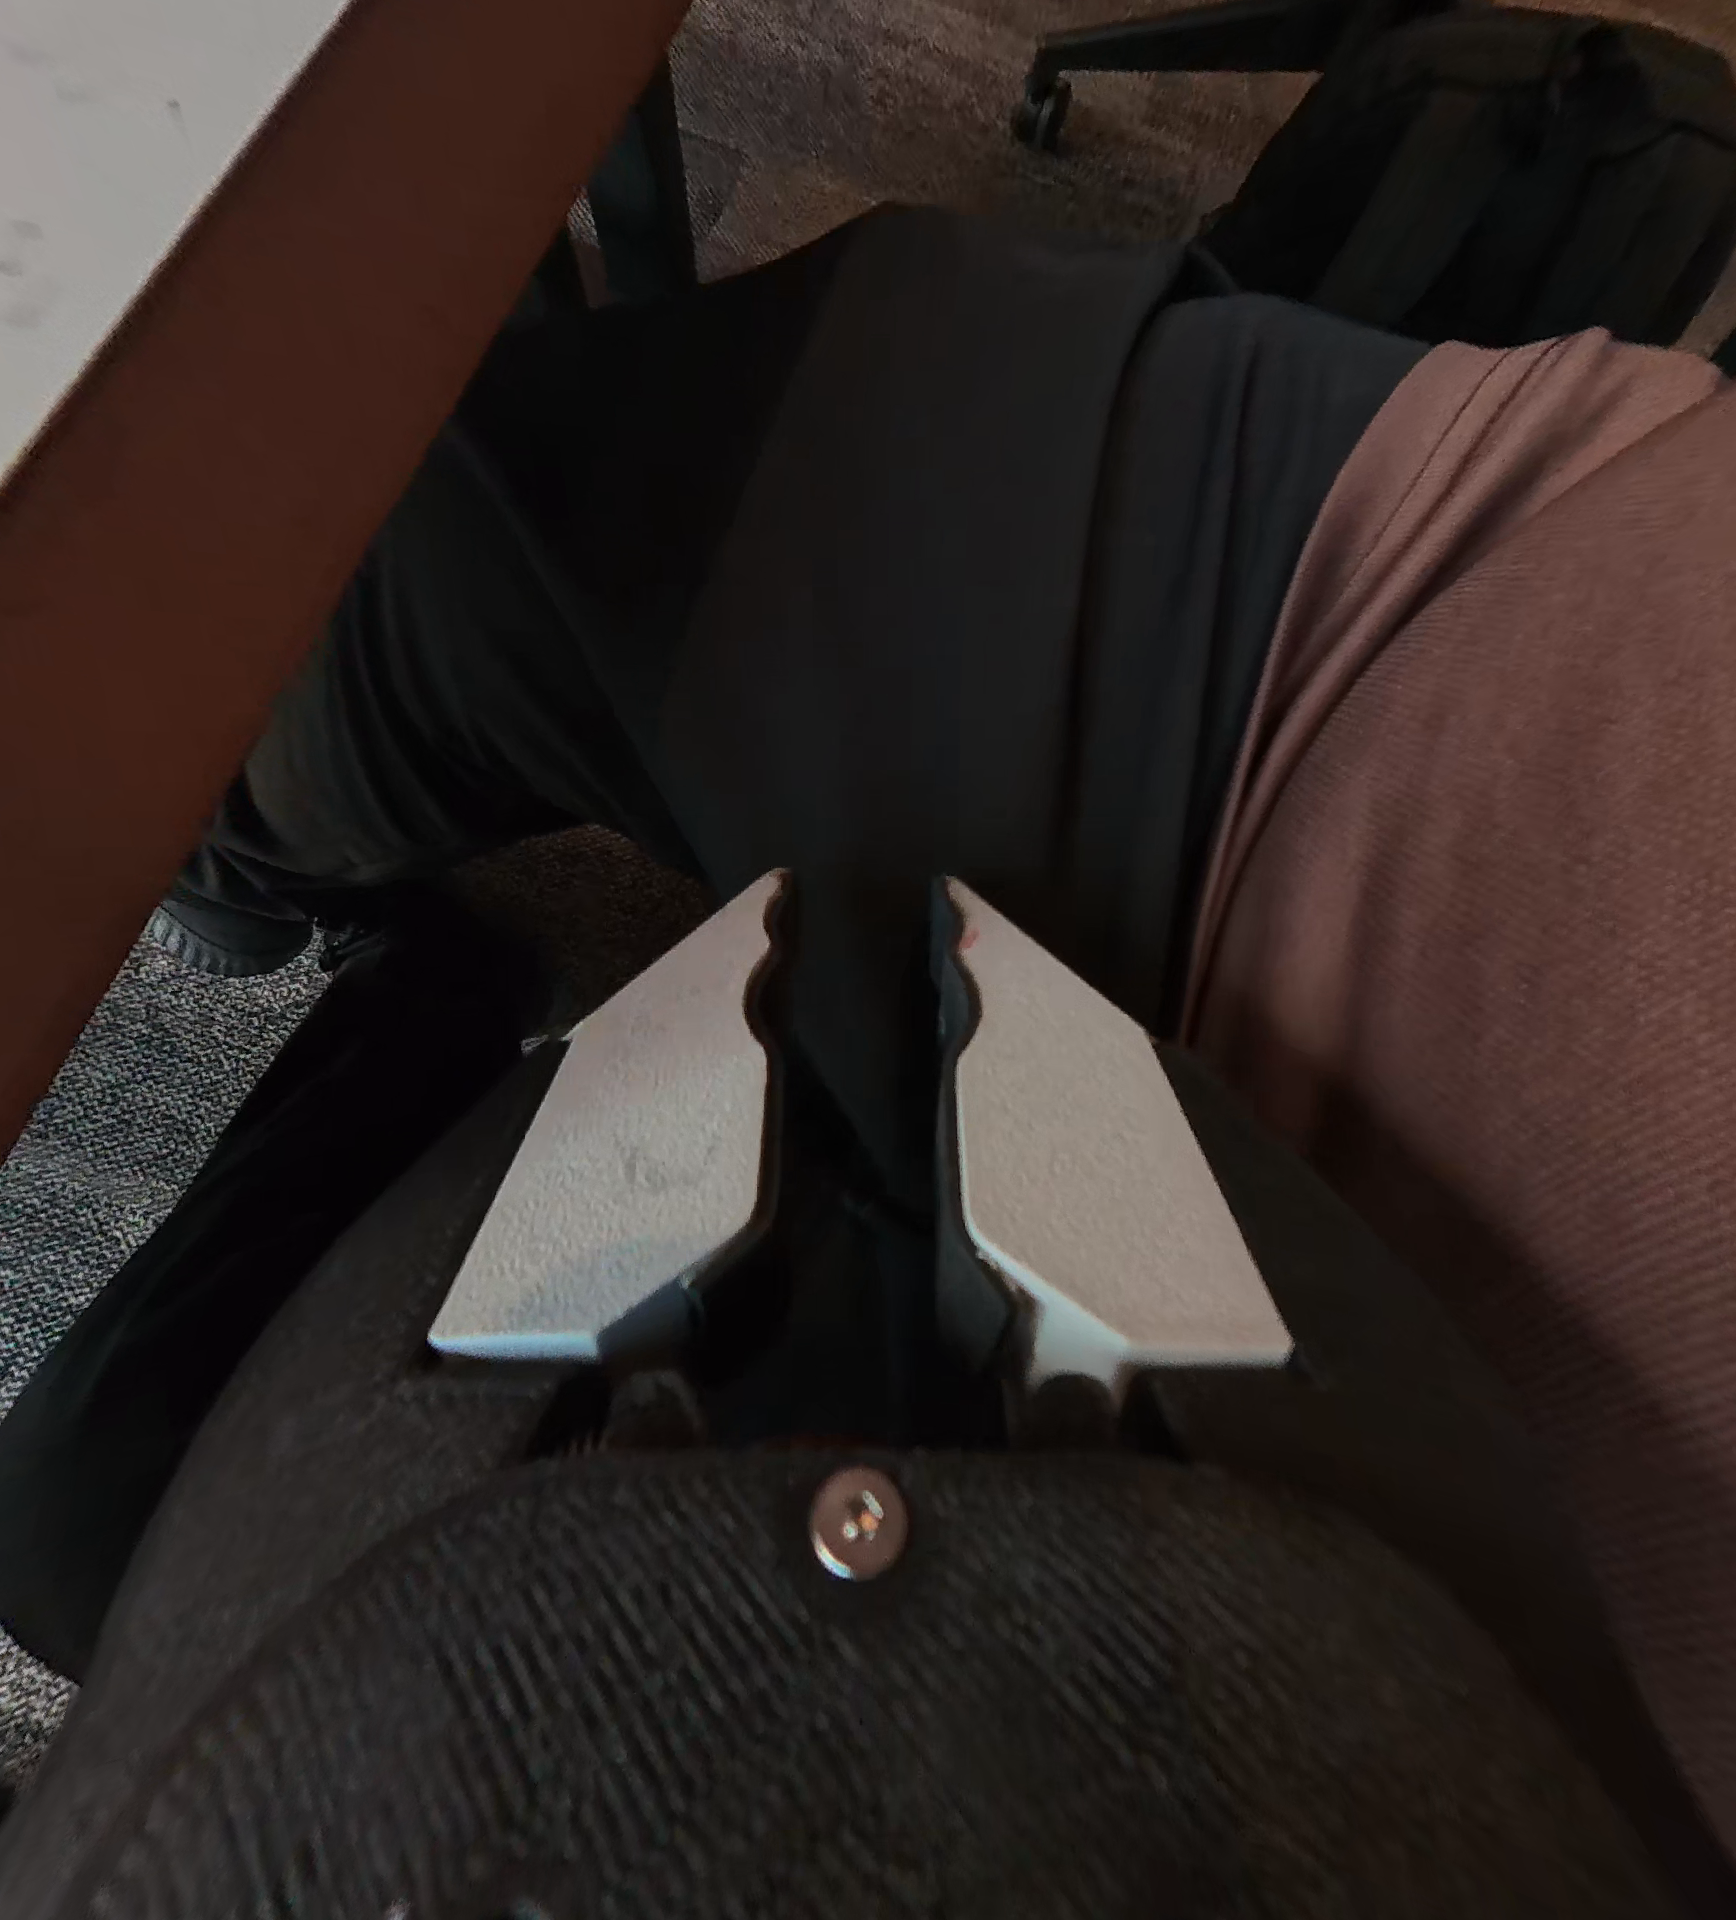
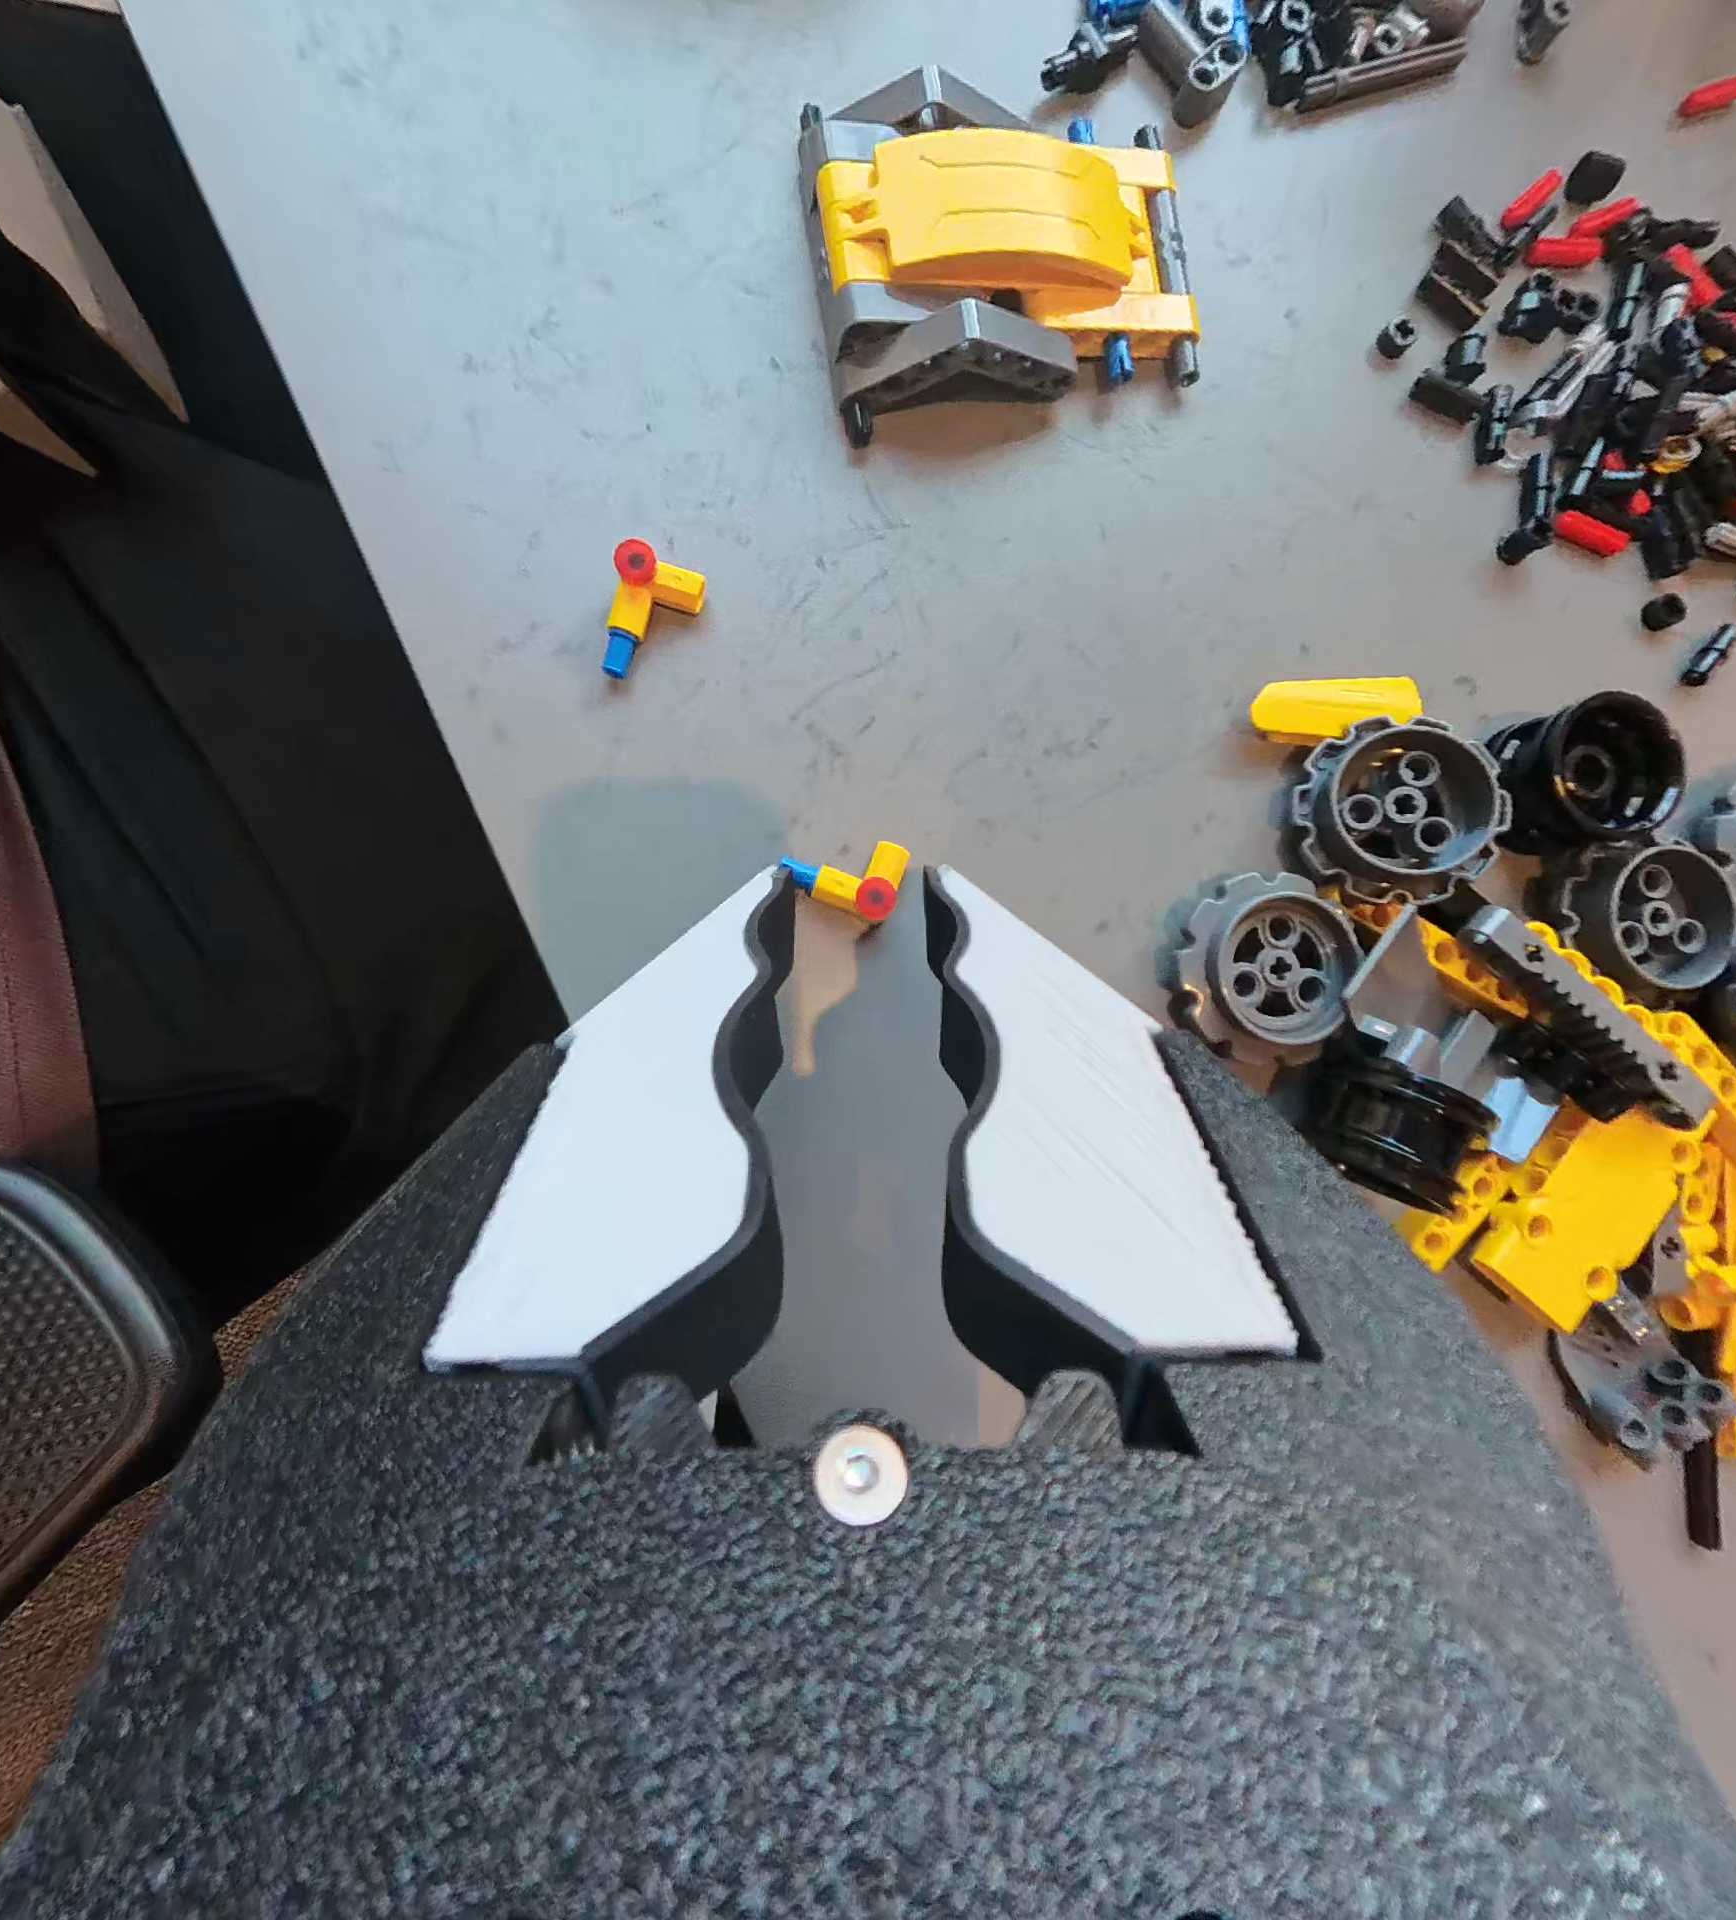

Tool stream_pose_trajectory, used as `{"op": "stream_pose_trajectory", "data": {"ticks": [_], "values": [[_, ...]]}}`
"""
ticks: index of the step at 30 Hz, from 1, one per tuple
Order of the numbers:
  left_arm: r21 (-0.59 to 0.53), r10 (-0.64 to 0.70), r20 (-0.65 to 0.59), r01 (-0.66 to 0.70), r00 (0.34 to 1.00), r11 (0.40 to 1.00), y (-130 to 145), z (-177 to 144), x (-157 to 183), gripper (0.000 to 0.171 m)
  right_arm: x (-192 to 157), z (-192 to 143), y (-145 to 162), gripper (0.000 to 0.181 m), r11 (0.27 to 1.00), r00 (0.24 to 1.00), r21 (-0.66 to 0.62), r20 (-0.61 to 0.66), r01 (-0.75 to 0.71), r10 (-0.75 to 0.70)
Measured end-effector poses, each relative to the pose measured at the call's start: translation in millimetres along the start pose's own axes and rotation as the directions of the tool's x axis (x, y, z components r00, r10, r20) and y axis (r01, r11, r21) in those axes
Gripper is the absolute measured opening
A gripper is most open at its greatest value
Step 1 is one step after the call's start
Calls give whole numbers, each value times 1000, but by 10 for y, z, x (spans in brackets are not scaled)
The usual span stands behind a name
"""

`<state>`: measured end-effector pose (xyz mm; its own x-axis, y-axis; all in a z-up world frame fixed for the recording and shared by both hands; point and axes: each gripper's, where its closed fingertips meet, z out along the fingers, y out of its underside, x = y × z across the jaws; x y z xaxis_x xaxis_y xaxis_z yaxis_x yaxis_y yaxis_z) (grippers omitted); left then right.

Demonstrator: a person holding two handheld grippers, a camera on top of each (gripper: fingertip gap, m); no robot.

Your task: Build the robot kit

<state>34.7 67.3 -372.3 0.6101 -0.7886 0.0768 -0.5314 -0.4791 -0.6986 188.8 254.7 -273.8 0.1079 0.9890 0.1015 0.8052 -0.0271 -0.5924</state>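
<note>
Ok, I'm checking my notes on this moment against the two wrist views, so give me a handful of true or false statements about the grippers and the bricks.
1. The right gripper is open, with a small yellow, red and blue piece lying between its tips. True.
2. The left gripper is over the grey table. False: it points below the table edge at dark trousers.
3. A second small yellow, red and blue piece lies apart on the table. True.
4. The yellow and grey assembly is clamped in the right gripper. False: it sits untouched farther off.
5. The grey wheels are left of the right gripper. False: right.
</note>
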Motion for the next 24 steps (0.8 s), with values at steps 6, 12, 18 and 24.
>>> {"op": "stream_pose_trajectory", "data": {"ticks": [6,12,18,24], "values": [[4,-11,-1,11,1000,1000,5,-5,-30,22,-37,100,3,24,1000,1000,1,18,-26,26],[13,-14,-16,15,1000,1000,-7,-7,-11,22,-69,99,4,19,996,996,43,-3,-84,84],[12,-9,-19,9,1000,1000,-10,-6,8,22,-62,62,-18,21,990,993,83,-4,-113,114],[4,-6,1,6,1000,1000,8,-12,-25,22,5,-59,-136,21,969,989,208,-33,-134,144]]}}
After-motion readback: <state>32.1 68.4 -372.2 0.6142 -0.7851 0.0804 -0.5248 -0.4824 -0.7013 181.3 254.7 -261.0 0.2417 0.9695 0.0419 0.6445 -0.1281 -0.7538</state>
